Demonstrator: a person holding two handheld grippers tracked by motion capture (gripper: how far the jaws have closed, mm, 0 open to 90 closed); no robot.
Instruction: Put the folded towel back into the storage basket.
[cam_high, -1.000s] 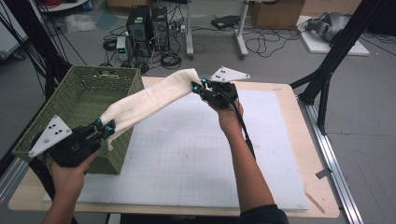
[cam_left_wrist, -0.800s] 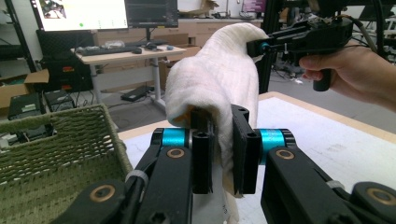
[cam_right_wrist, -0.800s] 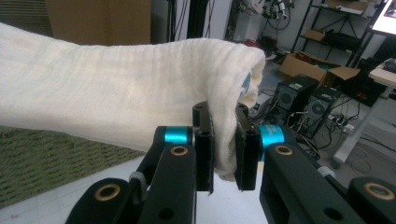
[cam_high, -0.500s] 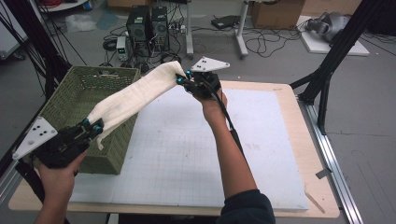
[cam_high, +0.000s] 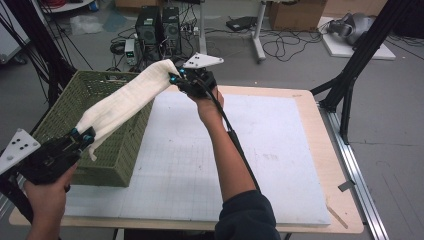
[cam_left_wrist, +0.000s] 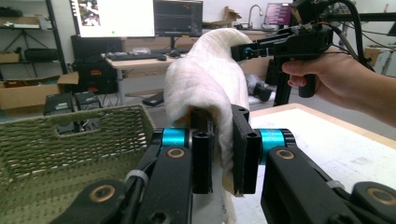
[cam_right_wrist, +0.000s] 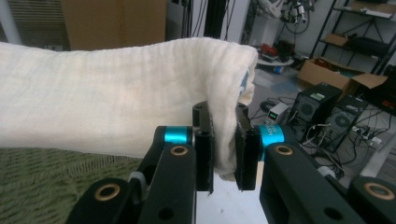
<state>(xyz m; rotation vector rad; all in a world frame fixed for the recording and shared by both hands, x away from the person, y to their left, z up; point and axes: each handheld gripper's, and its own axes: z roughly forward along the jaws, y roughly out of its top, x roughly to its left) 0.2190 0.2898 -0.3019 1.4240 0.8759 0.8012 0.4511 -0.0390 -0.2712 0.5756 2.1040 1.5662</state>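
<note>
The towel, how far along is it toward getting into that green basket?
Done: the towel is off the table and stretched between both grippers, the left gripper shut on one end, the right gripper on the other. In hand: it hangs above the green basket, spanning its near side to its far corner. Left, if the basket is the goal: lowering it inside and opening both jaws.

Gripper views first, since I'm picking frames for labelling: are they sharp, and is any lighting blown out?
Left gripper view: towel and jaws sharp, the lit monitor behind is washed out. Right gripper view: jaws crisp, towel slightly soft at left, no glare. High view: even light, faint shadows, left gripper a little blurred.
</note>
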